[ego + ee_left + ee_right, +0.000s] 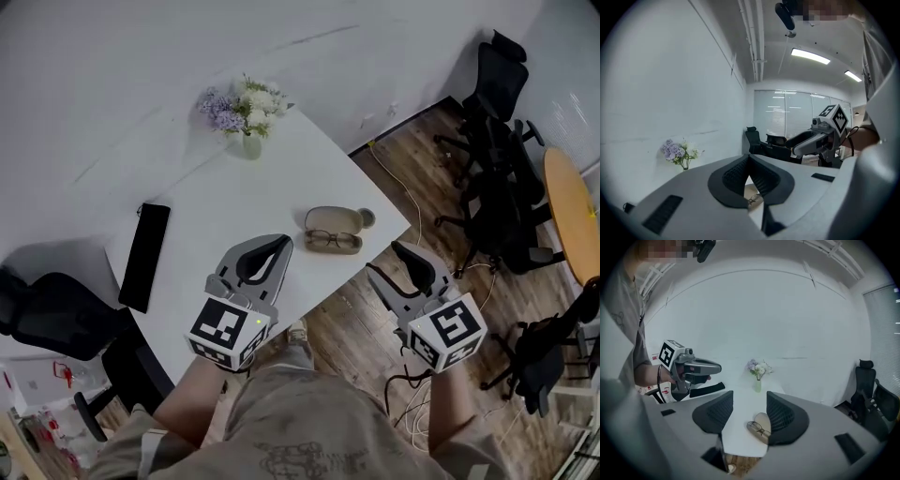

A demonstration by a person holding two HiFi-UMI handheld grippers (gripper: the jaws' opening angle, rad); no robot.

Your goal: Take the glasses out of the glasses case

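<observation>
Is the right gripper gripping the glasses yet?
No: the right gripper's jaws stand apart with nothing between them, and the glasses lie beyond them by the glasses case.

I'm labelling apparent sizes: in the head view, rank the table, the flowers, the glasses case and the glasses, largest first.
1. table
2. flowers
3. glasses case and glasses: about alike in width, so left unranked.
</observation>
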